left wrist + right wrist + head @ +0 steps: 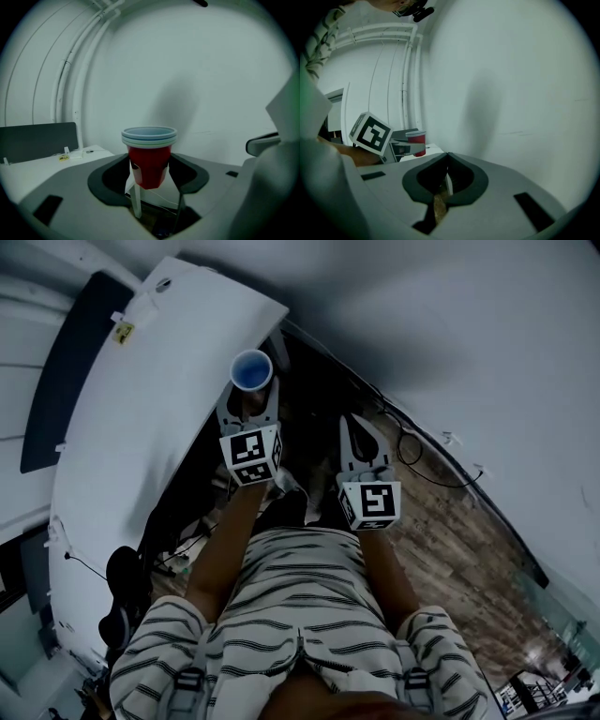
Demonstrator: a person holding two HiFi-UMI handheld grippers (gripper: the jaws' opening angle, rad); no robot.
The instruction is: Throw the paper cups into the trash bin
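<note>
Item 1, left gripper [250, 399] [149, 174]: jaws are standing wide apart and clamping a stack of nested red paper cups [251, 369] [149, 159] by its lower body, one dark pad pressing on each side. The stack is sitting upright, its pale rims rising above the jaws, and the head view is showing a blue inside. It is being held in the air, just beside the edge of the long white table top [141, 409] [42, 166].

Item 2, right gripper [361, 432] [448, 157]: jaws are meeting at the tips with nothing between them. It is hovering beside the left gripper, apart from it, above the wood-patterned floor [441, 540]. Its own view is catching the left gripper's marker cube [370, 132] and the red stack [416, 142] off to the left.

Item 3, dark flat panel [61, 381] [37, 140]: it is standing upright along the far side of the table top.

Item 4, black cable [422, 460]: it is trailing along the foot of the plain white wall [450, 324] [211, 70].

Item 5, person: a black-and-white striped shirt [300, 596] is filling the lower middle of the head view, with both bare forearms reaching forward to the grippers
</note>
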